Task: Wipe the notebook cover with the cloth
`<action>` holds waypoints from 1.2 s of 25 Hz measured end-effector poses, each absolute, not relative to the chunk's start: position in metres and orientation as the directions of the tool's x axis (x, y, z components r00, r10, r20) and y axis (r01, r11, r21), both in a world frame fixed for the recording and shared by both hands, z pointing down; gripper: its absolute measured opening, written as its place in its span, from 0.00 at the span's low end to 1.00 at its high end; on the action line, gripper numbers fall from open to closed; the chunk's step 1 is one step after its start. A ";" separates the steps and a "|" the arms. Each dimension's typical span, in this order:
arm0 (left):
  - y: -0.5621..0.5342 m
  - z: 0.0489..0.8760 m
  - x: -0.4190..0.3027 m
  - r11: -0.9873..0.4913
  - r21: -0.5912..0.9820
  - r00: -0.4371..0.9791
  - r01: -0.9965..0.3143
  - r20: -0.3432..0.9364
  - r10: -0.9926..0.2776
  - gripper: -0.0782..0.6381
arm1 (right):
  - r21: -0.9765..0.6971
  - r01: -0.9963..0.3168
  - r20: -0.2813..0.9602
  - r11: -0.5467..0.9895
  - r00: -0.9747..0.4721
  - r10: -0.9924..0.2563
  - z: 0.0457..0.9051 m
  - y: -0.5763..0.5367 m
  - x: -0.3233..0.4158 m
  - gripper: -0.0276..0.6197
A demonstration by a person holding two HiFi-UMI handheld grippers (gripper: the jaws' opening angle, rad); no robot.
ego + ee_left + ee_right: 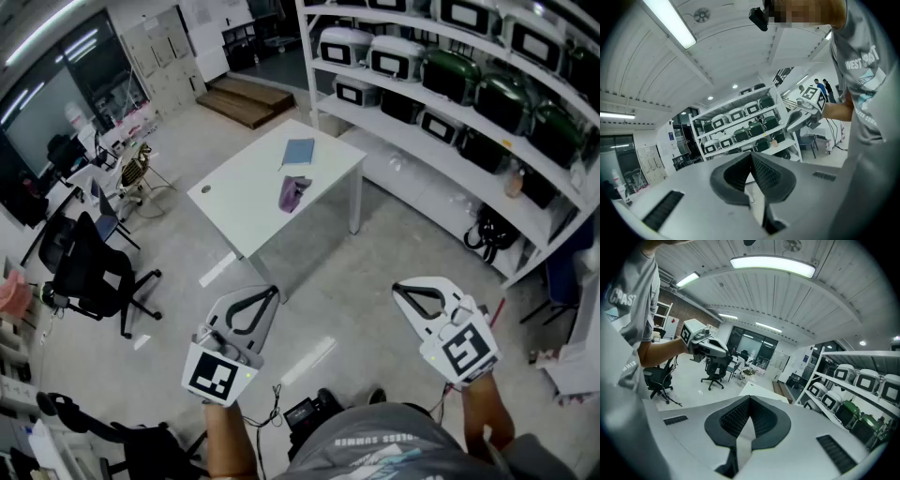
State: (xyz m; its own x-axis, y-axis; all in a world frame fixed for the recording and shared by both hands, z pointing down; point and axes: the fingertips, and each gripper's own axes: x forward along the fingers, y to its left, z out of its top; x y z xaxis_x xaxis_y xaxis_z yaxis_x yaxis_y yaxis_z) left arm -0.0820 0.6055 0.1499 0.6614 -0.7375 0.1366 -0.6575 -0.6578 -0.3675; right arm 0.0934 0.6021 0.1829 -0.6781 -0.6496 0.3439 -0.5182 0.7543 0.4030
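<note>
You stand back with both tools at waist height, well short of the white table [234,202]; wiping isn't under way. Left gripper [272,292] jaws fully together, empty. Right gripper [397,291] jaws also together, nothing between them. Flat blue notebook [298,151] lies far ahead of both jaws, crumpled purple cloth [293,192] just beside it on the nearer side, probably staged for pickup. White and green lidded bins [450,70] on the shelving ahead-right of the right jaws; contents not visible.

White table [242,208] on grey floor [323,281], shelves [424,141] behind.
</note>
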 end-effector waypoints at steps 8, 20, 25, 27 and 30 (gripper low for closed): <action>0.604 0.152 -0.094 -0.664 -0.365 0.667 -0.652 0.140 -0.732 0.11 | 0.403 -0.525 0.350 0.749 -0.668 -0.657 0.183 0.602 0.082 0.09; 0.595 0.160 -0.117 -0.676 -0.358 0.677 -0.644 0.144 -0.722 0.11 | 0.423 -0.547 0.343 0.722 -0.641 -0.686 0.186 0.594 0.057 0.09; 0.583 0.169 -0.126 -0.671 -0.395 0.672 -0.627 0.159 -0.723 0.11 | 0.430 -0.575 0.329 0.696 -0.618 -0.714 0.189 0.582 0.043 0.09; 0.579 0.172 -0.128 -0.672 -0.408 0.676 -0.618 0.161 -0.719 0.11 | 0.439 -0.586 0.321 0.681 -0.606 -0.728 0.189 0.577 0.037 0.09; 0.575 0.174 -0.127 -0.685 -0.407 0.694 -0.605 0.154 -0.704 0.11 | 0.444 -0.597 0.314 0.668 -0.595 -0.740 0.190 0.573 0.028 0.09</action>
State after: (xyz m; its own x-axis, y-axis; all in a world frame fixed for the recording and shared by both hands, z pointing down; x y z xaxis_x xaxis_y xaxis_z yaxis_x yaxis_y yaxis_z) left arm -0.1273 0.5753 0.1738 0.6936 -0.7038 0.1536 -0.6048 -0.6848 -0.4065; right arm 0.0281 0.5733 0.1898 -0.5949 -0.7401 0.3136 -0.5970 0.6681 0.4442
